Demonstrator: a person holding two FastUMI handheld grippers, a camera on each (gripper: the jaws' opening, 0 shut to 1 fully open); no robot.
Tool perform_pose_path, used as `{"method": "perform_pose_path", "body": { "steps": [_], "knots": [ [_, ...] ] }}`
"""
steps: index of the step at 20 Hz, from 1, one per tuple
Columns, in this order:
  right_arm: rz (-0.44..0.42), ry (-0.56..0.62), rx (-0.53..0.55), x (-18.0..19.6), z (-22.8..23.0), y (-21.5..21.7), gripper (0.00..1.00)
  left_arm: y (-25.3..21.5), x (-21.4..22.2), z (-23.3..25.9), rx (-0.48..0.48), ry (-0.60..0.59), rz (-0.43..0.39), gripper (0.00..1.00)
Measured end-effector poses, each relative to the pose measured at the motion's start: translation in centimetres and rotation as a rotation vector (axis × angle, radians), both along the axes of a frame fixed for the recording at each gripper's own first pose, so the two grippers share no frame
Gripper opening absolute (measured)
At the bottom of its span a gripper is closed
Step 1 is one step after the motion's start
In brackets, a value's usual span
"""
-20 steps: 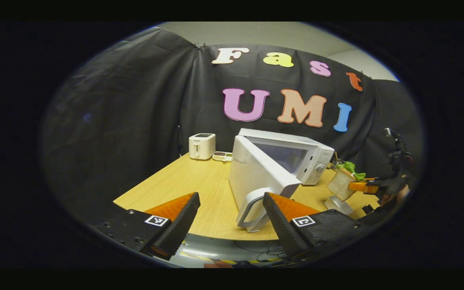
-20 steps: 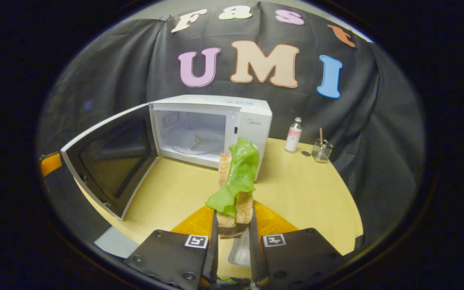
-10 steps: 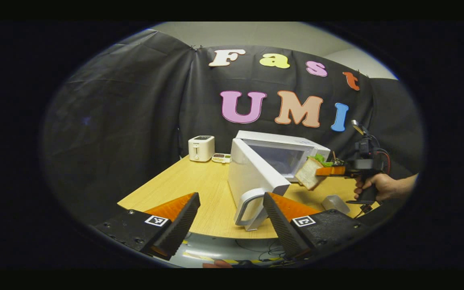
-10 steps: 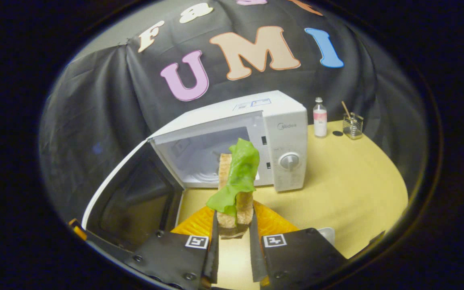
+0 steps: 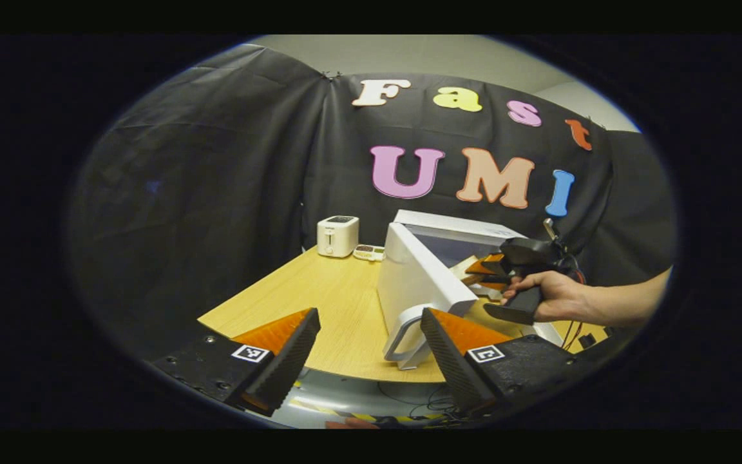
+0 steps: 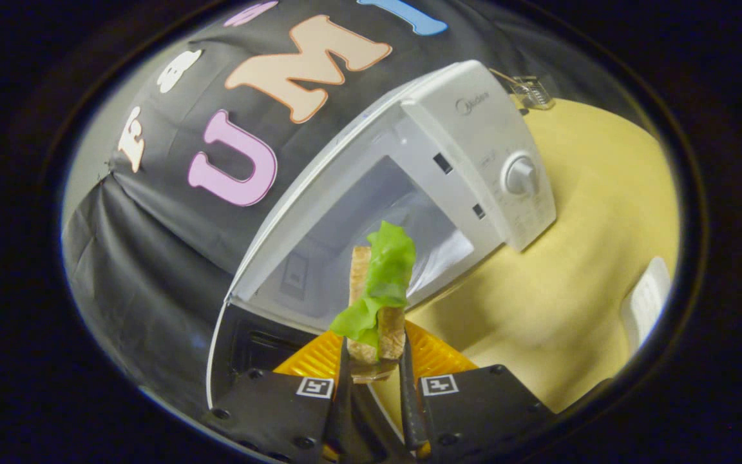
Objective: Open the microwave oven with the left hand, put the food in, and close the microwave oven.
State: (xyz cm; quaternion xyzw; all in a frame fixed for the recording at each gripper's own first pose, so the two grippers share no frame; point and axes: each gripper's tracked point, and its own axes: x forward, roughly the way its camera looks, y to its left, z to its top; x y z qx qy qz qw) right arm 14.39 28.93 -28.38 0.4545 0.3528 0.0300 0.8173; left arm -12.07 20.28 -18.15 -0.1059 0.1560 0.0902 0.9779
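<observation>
Between the right tongs (image 6: 374,380), pinched upright, sits the sandwich (image 6: 376,303), poised at the mouth of the microwave (image 6: 474,148). The putting-in step is under way; next it likely needs easing forward past the sill. Just ahead of the wide, empty left tongs (image 5: 370,351) stands the open door (image 5: 419,283), near the desk (image 5: 319,309) edge.

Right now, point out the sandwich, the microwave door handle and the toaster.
Sandwich (image 6: 376,303), right gripper view, on the green lettuce leaf against the bread.
Door handle (image 5: 403,334), left gripper view, on the curved grip at the open door's edge.
Toaster (image 5: 337,236), left gripper view, on its front face.
</observation>
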Motion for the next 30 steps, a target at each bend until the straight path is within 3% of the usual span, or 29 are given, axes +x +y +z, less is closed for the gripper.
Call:
{"method": "perform_pose_path", "body": {
  "steps": [5,6,7,8,9,10,11,12,13,16,17,18,19,20,21,22,23,24,26,27,28,30],
  "knots": [
    [-0.153,0.049,0.150,3.7,-0.8,2.4,0.35,1.4,-1.3,-0.8,-0.001,0.045,0.052,0.96],
    [-0.175,0.059,0.178,4.4,-1.1,2.9,0.27,1.6,-1.5,-1.0,-0.001,0.053,0.061,0.96],
    [-0.197,0.066,0.197,5.0,-1.4,3.2,0.28,1.8,-1.8,-1.2,-0.005,0.062,0.071,0.96],
    [-0.221,0.073,0.203,5.6,-1.8,3.4,0.35,1.9,-1.9,-1.6,-0.012,0.074,0.082,0.96],
    [-0.246,0.075,0.208,6.1,-2.1,3.5,0.35,2.0,-2.0,-1.8,-0.021,0.082,0.093,0.92],
    [-0.271,0.078,0.214,6.7,-2.4,3.4,0.35,2.1,-2.1,-1.8,-0.028,0.085,0.102,0.96],
    [-0.302,0.085,0.224,7.2,-2.8,3.5,0.27,2.1,-2.1,-1.7,-0.030,0.086,0.107,0.92],
    [-0.337,0.091,0.238,7.7,-3.2,3.4,0.27,2.0,-2.2,-1.8,-0.027,0.090,0.109,0.96],
    [-0.370,0.097,0.248,8.3,-3.5,3.3,0.35,2.1,-2.3,-1.8,-0.021,0.095,0.110,0.92],
    [-0.452,0.101,0.248,9.6,-4.6,2.7,0.35,2.3,-2.6,-2.0,-0.005,0.114,0.116,0.96],
    [-0.484,0.102,0.246,10.0,-5.1,2.4,0.27,2.5,-2.7,-2.0,-0.006,0.116,0.125,0.93],
    [-0.511,0.102,0.260,10.5,-5.4,2.4,0.35,2.8,-3.0,-2.2,-0.012,0.125,0.141,0.96],
    [-0.527,0.107,0.277,10.8,-5.6,2.6,0.35,3.1,-3.2,-2.4,-0.018,0.134,0.157,0.96],
    [-0.527,0.105,0.294,11.2,-5.7,2.9,0.35,3.2,-3.5,-2.3,-0.026,0.133,0.173,0.93],
    [-0.522,0.105,0.307,11.4,-5.7,3.4,0.35,3.3,-3.7,-2.1,-0.032,0.131,0.183,0.96],
    [-0.525,0.102,0.313,11.5,-5.9,3.5,0.28,3.3,-3.7,-2.3,-0.033,0.135,0.190,0.96],
    [-0.525,0.104,0.310,11.5,-6.1,3.7,0.35,3.4,-3.8,-2.4,-0.032,0.145,0.192,0.96],
    [-0.526,0.108,0.313,11.6,-6.3,3.8,0.27,3.4,-4.0,-2.6,-0.025,0.150,0.193,0.96],
    [-0.525,0.128,0.313,11.9,-6.9,4.1,0.28,3.8,-4.2,-2.5,-0.013,0.147,0.199,0.96],
    [-0.510,0.142,0.328,11.8,-6.9,4.3,0.48,3.9,-4.1,-2.4,-0.016,0.149,0.203,0.93],
    [-0.494,0.170,0.337,11.7,-7.2,4.9,0.32,3.8,-3.9,-2.6,-0.018,0.151,0.206,0.96],
    [-0.492,0.191,0.300,11.3,-7.5,4.2,0.35,3.9,-3.6,-2.4,-0.019,0.142,0.208,0.93]
  ]
}}
